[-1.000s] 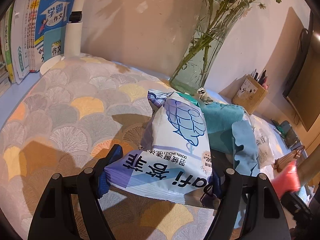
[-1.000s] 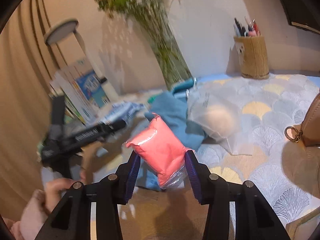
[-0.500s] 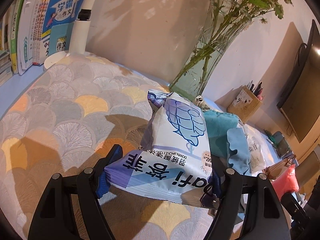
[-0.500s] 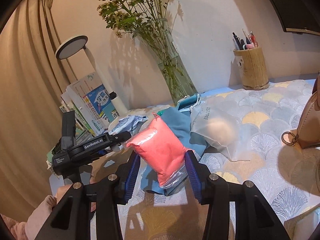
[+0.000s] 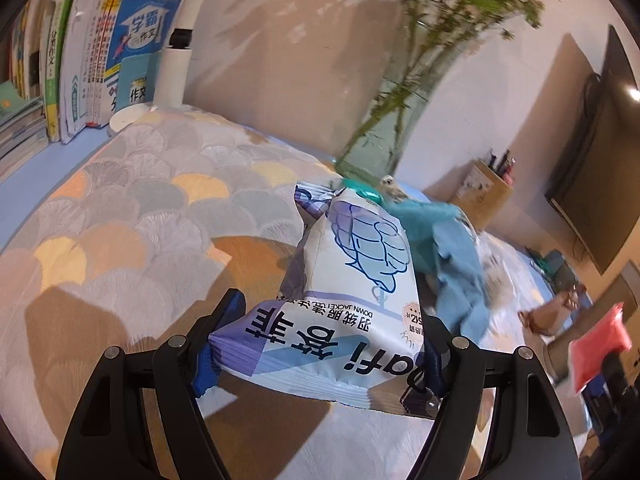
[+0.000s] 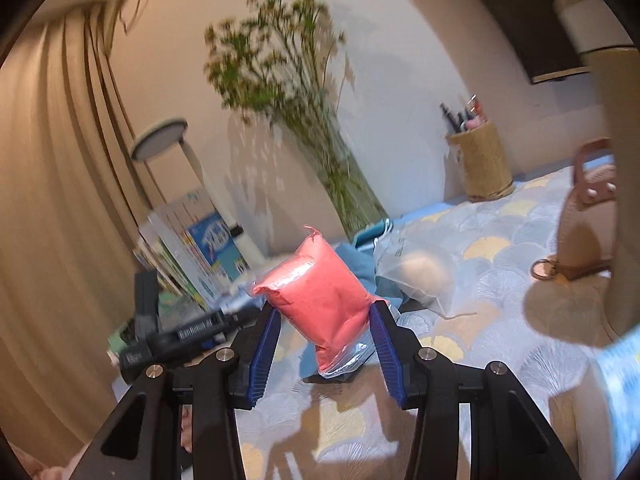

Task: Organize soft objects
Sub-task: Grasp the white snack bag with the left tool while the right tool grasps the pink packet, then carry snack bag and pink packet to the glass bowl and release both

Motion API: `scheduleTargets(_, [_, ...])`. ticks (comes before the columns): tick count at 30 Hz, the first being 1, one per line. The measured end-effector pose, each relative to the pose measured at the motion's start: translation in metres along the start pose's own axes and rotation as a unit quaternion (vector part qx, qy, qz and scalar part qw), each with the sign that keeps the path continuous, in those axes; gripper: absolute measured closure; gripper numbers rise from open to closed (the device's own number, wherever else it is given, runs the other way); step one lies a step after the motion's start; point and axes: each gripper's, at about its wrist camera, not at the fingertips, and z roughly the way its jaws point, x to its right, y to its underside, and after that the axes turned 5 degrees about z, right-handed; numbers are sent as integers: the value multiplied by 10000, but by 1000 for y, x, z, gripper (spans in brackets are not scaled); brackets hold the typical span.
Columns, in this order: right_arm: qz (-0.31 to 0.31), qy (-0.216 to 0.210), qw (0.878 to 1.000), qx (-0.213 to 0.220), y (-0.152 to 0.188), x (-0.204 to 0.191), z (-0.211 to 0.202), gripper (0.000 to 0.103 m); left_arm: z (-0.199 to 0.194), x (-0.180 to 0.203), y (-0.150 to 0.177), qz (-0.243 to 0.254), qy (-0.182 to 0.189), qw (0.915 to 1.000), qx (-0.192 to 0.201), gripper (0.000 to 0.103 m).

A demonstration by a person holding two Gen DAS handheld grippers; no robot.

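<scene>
The left gripper (image 5: pixel 320 344) is clamped across the near end of a white and purple wipes pack (image 5: pixel 340 308), its blue pads pressing the pack's 2 sides, so the pack hangs clear of the patterned tablecloth (image 5: pixel 132 216) with its far end tipped up. Gripping the stiffer folded end probably keeps the limp pack from sagging out.

The right gripper (image 6: pixel 324 340) is closed narrowly on a pink soft pouch (image 6: pixel 316 296), pinching its lower half, with clear film bunched below the pads. The pouch stands upright above the cloth, a hold that likely lets it be carried without dragging.

Both soft items are thus lifted, apparently on the way to wherever they are to be grouped; that spot is not evident.

Behind the wipes pack lies a heap of blue cloths (image 5: pixel 456 264), with a clear plastic bag (image 6: pixel 416 268) to its right in the right wrist view. A glass vase (image 6: pixel 344 188) of green stems stands at the far edge, tall and easy to tip. A row of books (image 5: pixel 100 68) and a white lamp base (image 5: pixel 128 116) sit far left, a pen holder (image 6: pixel 480 164) far right, and a tan handbag (image 6: pixel 580 232) at right. The heap and bag crowd the middle; the left of the cloth is bare.
</scene>
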Motion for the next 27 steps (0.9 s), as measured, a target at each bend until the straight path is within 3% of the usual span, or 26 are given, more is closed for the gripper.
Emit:
scheduleTargets(4, [76, 43, 9996, 261, 7, -4, -28, 58, -11, 18, 10, 177, 120, 9998, -54, 28])
scheduleTargets(8, [273, -104, 9982, 532, 2, 2, -63, 58, -19, 44, 17, 61, 551, 9982, -225, 28])
scheduleTargets(14, [550, -254, 9901, 1263, -36, 27, -139, 58, -40, 130, 16, 762, 1131, 9904, -217, 28])
scheduleTargets(21, [426, 942, 9819, 1587, -95, 71, -211, 58, -61, 250, 33, 1580, 2172, 9630, -212, 28])
scheduleTargets(27, [715, 1885, 9686, 1457, -128, 125, -244, 58, -65, 336, 52, 2078, 2760, 9380, -269, 28])
